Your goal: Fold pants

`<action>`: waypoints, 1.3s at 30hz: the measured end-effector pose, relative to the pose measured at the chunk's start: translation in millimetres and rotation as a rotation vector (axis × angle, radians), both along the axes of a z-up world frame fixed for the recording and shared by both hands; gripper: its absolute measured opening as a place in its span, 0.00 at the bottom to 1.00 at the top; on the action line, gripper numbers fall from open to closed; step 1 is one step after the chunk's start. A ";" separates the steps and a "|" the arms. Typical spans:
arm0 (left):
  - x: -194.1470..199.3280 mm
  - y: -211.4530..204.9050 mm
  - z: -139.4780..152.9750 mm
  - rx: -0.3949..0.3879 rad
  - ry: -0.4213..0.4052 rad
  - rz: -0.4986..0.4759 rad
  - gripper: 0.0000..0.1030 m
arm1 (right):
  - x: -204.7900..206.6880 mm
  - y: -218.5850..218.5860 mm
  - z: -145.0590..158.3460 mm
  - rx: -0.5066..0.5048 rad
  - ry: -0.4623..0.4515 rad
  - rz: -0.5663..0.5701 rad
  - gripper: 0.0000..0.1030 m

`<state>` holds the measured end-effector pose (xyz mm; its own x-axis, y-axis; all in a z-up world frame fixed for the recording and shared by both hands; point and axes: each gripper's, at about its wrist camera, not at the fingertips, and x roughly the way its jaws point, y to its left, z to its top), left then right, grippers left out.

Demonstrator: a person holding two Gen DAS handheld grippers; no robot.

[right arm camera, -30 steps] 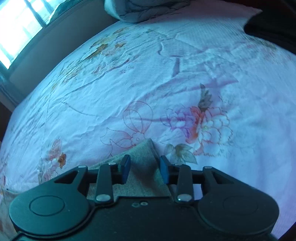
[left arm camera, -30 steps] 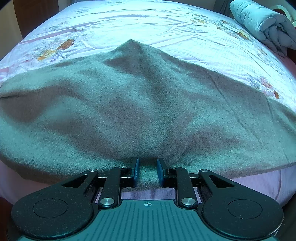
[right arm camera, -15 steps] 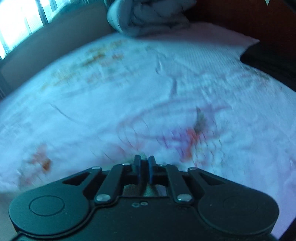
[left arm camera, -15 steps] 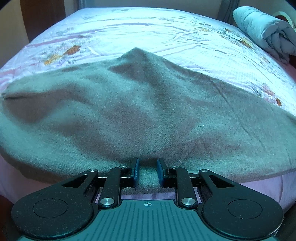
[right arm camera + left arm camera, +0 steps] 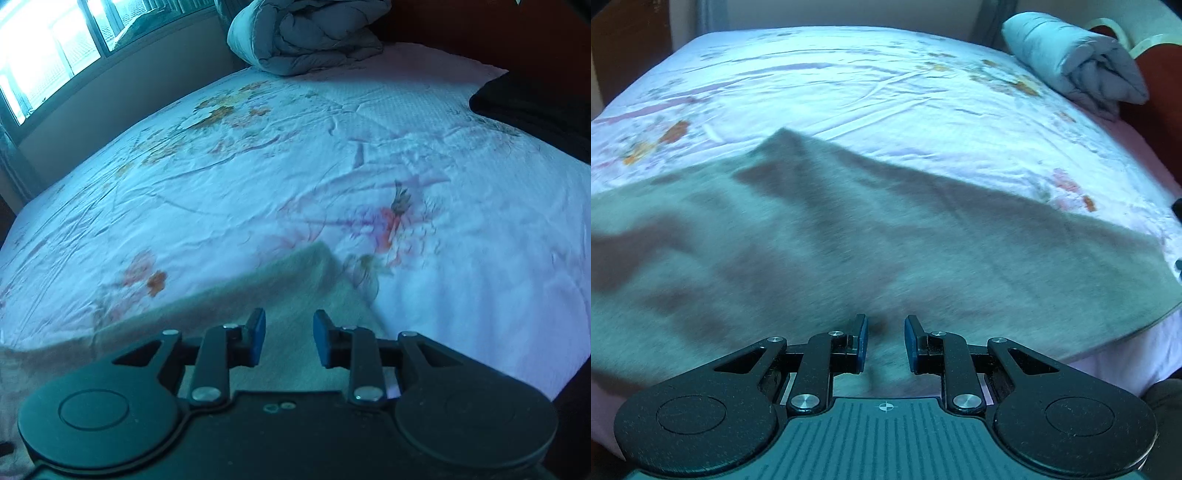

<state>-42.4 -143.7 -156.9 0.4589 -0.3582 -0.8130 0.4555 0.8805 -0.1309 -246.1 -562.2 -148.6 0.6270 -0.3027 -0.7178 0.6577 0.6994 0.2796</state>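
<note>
The grey pants (image 5: 849,236) lie spread across the near side of a bed with a floral sheet (image 5: 886,88). My left gripper (image 5: 885,343) is open, its jaws standing apart over the near edge of the pants, with cloth between and below them. In the right wrist view, one corner of the pants (image 5: 295,280) lies on the sheet. My right gripper (image 5: 289,341) is open above that corner, holding nothing.
A rolled grey duvet (image 5: 1075,62) lies at the head of the bed; it also shows in the right wrist view (image 5: 306,33). A dark cloth (image 5: 535,107) lies at the far right. A window (image 5: 48,51) is at the left.
My right gripper shut half a second ago and has opened again, drawing back from the pants corner. The left gripper has lifted slightly; the pants now lie flatter.
</note>
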 end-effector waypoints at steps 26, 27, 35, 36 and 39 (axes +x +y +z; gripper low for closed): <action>-33.6 -120.3 -14.6 0.038 0.047 -0.238 0.23 | -53.5 -31.4 -53.1 0.422 -0.138 -0.322 0.26; -32.6 -120.3 -15.8 0.036 0.049 -0.234 0.23 | -52.6 -33.0 -55.1 0.431 -0.145 -0.328 0.26; -30.9 -120.8 -7.2 -0.026 0.048 -0.220 0.23 | -55.3 -30.5 -50.4 0.402 -0.209 -0.336 0.12; -30.9 -123.9 -6.3 -0.031 0.052 -0.229 0.23 | -54.6 -30.1 -50.4 0.398 -0.206 -0.341 0.12; -33.9 -130.9 -6.6 -0.026 0.053 -0.239 0.23 | -50.1 -29.3 -50.8 0.367 -0.160 -0.334 0.20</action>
<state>-76.2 -274.6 -163.4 0.3151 -0.4731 -0.8228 0.6425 0.7444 -0.1820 -296.1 -591.5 -199.5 0.6495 -0.2516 -0.7175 0.7574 0.2961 0.5819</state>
